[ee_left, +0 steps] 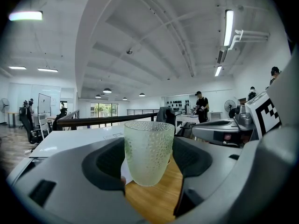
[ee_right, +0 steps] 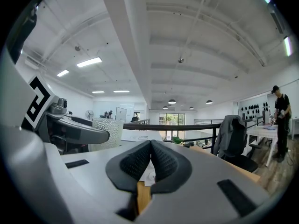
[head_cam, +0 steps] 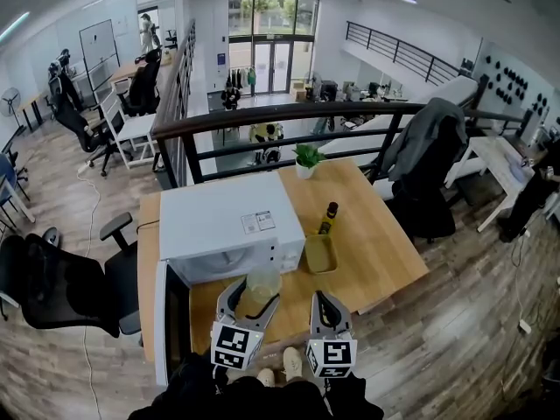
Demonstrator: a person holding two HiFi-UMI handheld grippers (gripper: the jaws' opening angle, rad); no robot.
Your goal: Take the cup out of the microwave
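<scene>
**Insp. A:** Cup: pos.?

**Insp. B:** Cup (ee_left: 148,153) is outside the microwave (head_cam: 229,226), just in front of its open front, over the wooden tabletop (head_cam: 376,243). Can't tell whether the base touches the wood.

**Insp. A:** Material, shape?

**Insp. B:** Translucent, frosted, pale green tint. Wall covered w/ small raised dimples; plain band at the rim. Round, tapering toward the base.

**Insp. A:** Orientation?

**Insp. B:** Upright, mouth up, long axis vertical.

**Insp. A:** Tools?

**Insp. B:** Left tool (head_cam: 254,297) is clamped on the cup, w/ dark textured pads (ee_left: 105,164) against its lower sides, one each side. Right tool (ee_right: 150,158) sits just to the right, pads pressed together, nothing btwn them. It is near the cup, not touching it. Both tools are grey plastic, each w/ a marker cube at the rear.

**Insp. A:** Surroundings?

**Insp. B:** Microwave is a white box w/ a flat top and a small label. Its door (head_cam: 162,322) is swung open to the left. On the tabletop to its right are an olive rectangular tray (head_cam: 320,254) and a dark bottle (head_cam: 327,220) w/ a yellow top. They are close together; contact can't be told. A small potted plant (head_cam: 306,158) stands at the far edge, by a dark railing (head_cam: 262,116). Floor is wood plank.
</scene>
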